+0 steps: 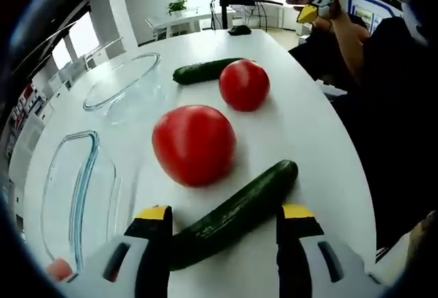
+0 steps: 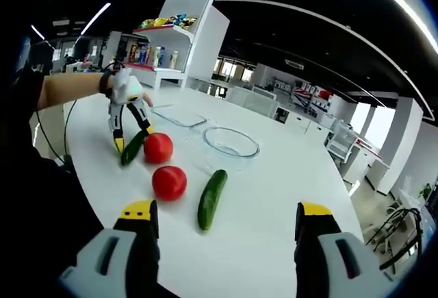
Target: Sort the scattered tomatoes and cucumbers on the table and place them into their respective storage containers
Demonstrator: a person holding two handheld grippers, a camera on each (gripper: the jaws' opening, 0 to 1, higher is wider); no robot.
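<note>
Cucumber (image 1: 236,214) between open left tongs (image 1: 226,224)

Two red tomatoes (image 1: 194,144) (image 1: 243,84), dark green cucumbers (image 1: 233,214) (image 1: 205,70) — white table (image 1: 301,133), clear glass bowl (image 1: 126,85) — yellow-tipped grey jaws.

No text, label, brand, number or sign can be read in either view. The colourful packages on the white shelf unit (image 2: 179,36), far ahead and left of the right gripper's jaws, are too small to make out.
</note>
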